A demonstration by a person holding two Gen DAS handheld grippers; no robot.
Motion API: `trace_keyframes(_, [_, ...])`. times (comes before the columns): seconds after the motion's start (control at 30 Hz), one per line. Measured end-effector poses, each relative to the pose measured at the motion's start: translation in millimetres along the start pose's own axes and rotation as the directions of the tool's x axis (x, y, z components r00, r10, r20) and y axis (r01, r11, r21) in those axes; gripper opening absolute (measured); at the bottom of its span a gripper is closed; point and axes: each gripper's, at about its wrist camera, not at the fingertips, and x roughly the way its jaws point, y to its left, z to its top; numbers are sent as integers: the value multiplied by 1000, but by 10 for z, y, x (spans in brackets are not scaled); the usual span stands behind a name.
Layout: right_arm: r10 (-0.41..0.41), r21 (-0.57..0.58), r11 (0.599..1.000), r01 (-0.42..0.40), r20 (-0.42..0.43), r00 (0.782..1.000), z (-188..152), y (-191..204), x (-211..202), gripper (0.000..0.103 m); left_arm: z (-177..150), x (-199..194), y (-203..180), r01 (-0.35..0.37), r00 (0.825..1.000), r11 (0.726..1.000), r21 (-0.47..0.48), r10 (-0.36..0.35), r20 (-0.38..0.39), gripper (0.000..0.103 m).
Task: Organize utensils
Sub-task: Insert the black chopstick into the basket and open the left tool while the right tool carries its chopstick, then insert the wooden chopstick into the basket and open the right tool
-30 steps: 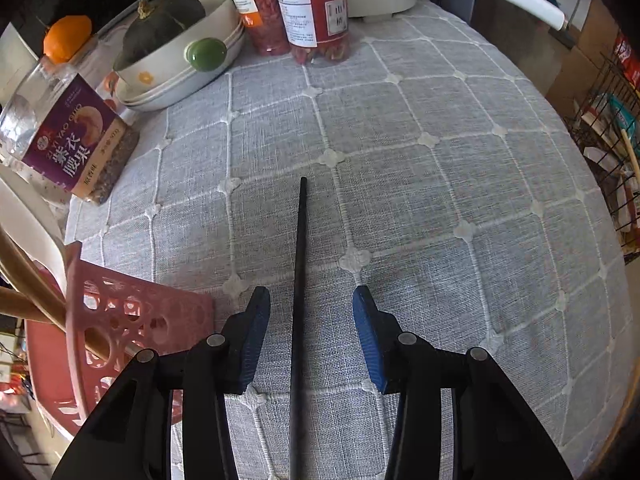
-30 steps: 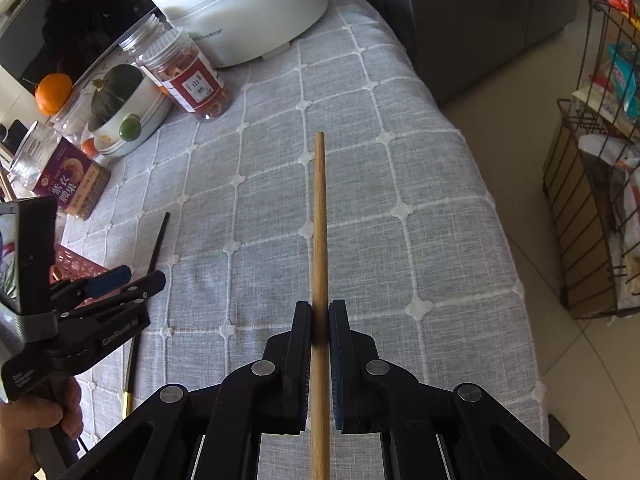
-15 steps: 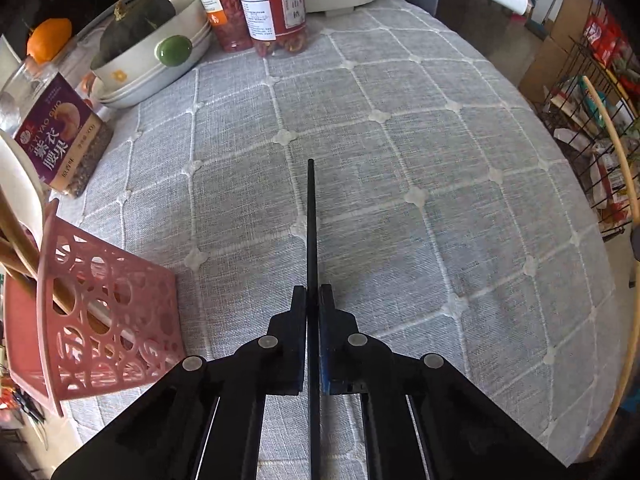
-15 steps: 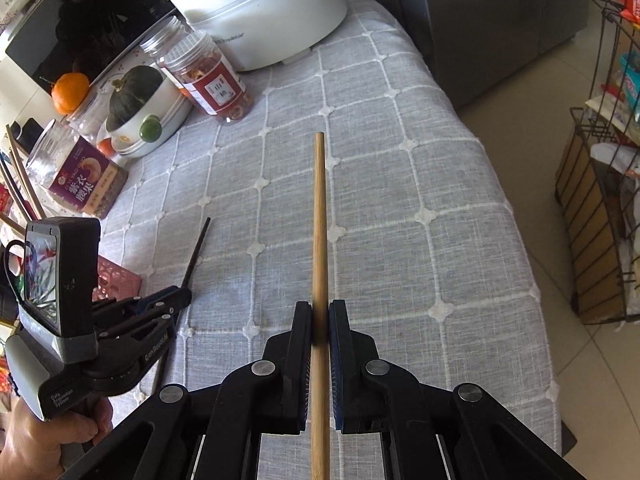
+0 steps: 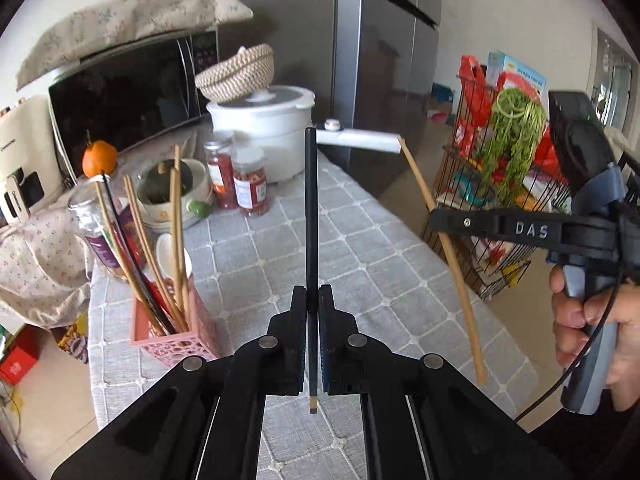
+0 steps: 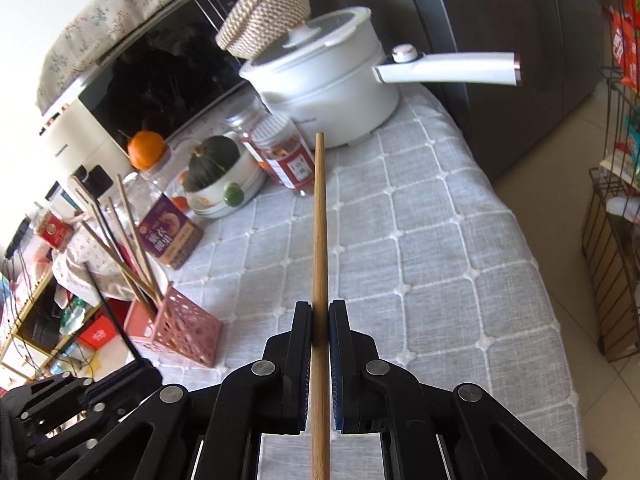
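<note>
My left gripper (image 5: 312, 300) is shut on a black chopstick (image 5: 311, 216) and holds it lifted above the grey tablecloth (image 5: 360, 248). My right gripper (image 6: 320, 316) is shut on a wooden chopstick (image 6: 320, 224), also held in the air. It shows in the left wrist view (image 5: 438, 222) at the right, with the wooden chopstick (image 5: 460, 280) slanting down. A pink perforated holder (image 5: 176, 340) with several chopsticks and a white spoon stands at the table's left edge; it also shows in the right wrist view (image 6: 180, 328).
A white pot (image 6: 328, 92) with a long handle, two red jars (image 6: 288, 156), a bowl with a squash (image 6: 216, 180), a nut jar (image 6: 168, 232) and a microwave (image 5: 128, 96) line the back. A wire rack (image 5: 500, 184) stands right of the table.
My left gripper closed on the black chopstick and lifted it off the cloth, tilting up so the view now faces the room. My right gripper rose too, still holding the wooden chopstick.
</note>
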Motion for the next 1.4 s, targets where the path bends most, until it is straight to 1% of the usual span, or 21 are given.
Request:
trace_keyframes(0.03, [7,-9,1000,-7,20,1000,6,53,-34,5,47,-117,63,-5,999,1000,-15,5,39,5])
trace_keyframes(0.1, [24,-22,1000,-22,50,998,10,146,-77,5,155,-342,184,-39,992,999,-35,43,117,5])
trace_keyframes(0.2, [35,-41,999,-31,79,996,12,260,-96,5,245,-573,371,-97,972,993,-65,109,210,5])
trace_keyframes(0.3, [41,-59,998,-35,101,994,13,374,-63,5,274,-662,678,-119,955,983,-138,151,255,5])
trace_keyframes(0.4, [48,-69,997,-40,121,991,21,456,-24,5,199,-685,954,-141,934,968,-209,200,297,5])
trace_keyframes(0.5, [56,-81,996,-44,145,988,30,553,18,5,159,-576,1130,-178,918,956,-232,246,310,5])
trace_keyframes(0.53, [62,-81,995,-50,152,986,37,589,36,5,154,-524,1182,-186,918,955,-231,253,307,5])
trace_keyframes(0.6, [74,-80,995,-62,164,984,50,660,78,5,135,-398,1295,-185,926,952,-242,252,282,5])
trace_keyframes(0.73, [96,-88,993,-80,197,976,64,852,167,5,104,-112,1474,-210,939,944,-254,267,216,6])
trace_keyframes(0.87, [110,-103,991,-88,236,966,63,1034,259,5,31,202,1664,-171,967,935,-311,221,130,6])
trace_keyframes(1.0, [117,-114,990,-89,266,957,42,1212,353,5,-41,421,1790,-150,979,923,-354,188,75,6])
trace_keyframes(1.1, [119,-127,988,-85,290,950,11,1348,404,5,-42,443,1811,-136,985,919,-369,165,47,9])
trace_keyframes(1.17, [121,-138,987,-81,308,944,-14,1443,427,5,-33,389,1808,-130,987,919,-371,156,40,19])
trace_keyframes(1.2, [121,-145,986,-78,317,941,-23,1498,438,5,-34,340,1807,-133,986,919,-372,159,40,31])
trace_keyframes(1.23, [121,-150,986,-75,329,936,-31,1553,445,5,-43,288,1812,-146,984,915,-376,172,37,46])
trace_keyframes(1.3, [120,-162,985,-65,360,925,-33,1665,460,5,-79,181,1851,-169,980,907,-386,197,33,57])
trace_keyframes(1.4, [118,-189,981,-47,385,915,-8,1868,534,6,-166,120,1963,-246,968,891,-381,247,-47,58])
